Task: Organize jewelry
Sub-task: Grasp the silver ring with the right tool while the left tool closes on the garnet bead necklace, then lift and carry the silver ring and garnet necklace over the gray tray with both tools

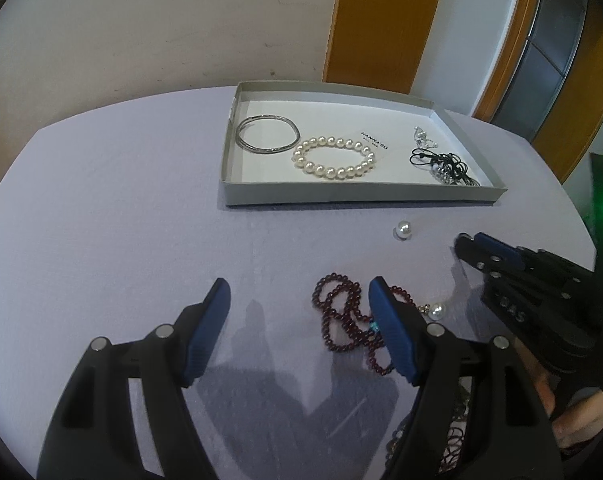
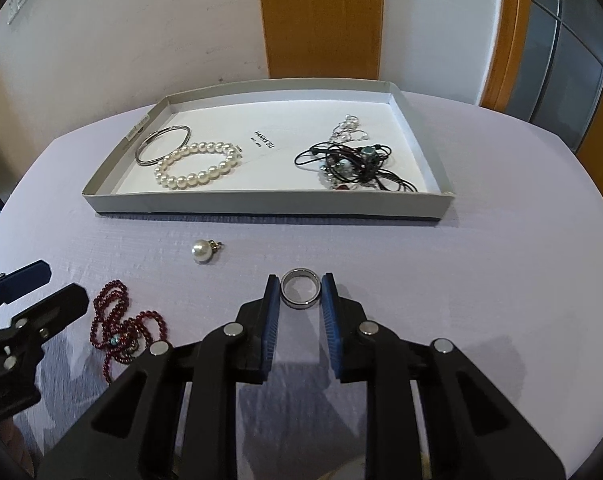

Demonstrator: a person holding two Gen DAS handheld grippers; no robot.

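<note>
My right gripper (image 2: pixel 300 280) is shut on a silver ring (image 2: pixel 301 306), pinched between the blue pads just above the lilac tablecloth. In the left wrist view the right gripper (image 1: pixel 471 240) reaches in from the right edge. My left gripper (image 1: pixel 299 286) stands open over the cloth, with nothing between its fingers. A dark red bead necklace (image 1: pixel 326 320) lies coiled against its right finger (image 1: pixel 389 320); the right wrist view shows the necklace (image 2: pixel 121 336) beside the left gripper (image 2: pixel 57 282). A loose pearl pendant (image 2: pixel 201 251) lies before the box.
A shallow grey box (image 2: pixel 261 202) at the back of the table holds a silver bangle (image 2: pixel 163 144), a pearl bracelet (image 2: pixel 197 164) and a tangle of black cords and charms (image 2: pixel 353 160). A second pearl piece (image 1: pixel 437 311) lies right of the necklace. Wall and orange door frame stand behind.
</note>
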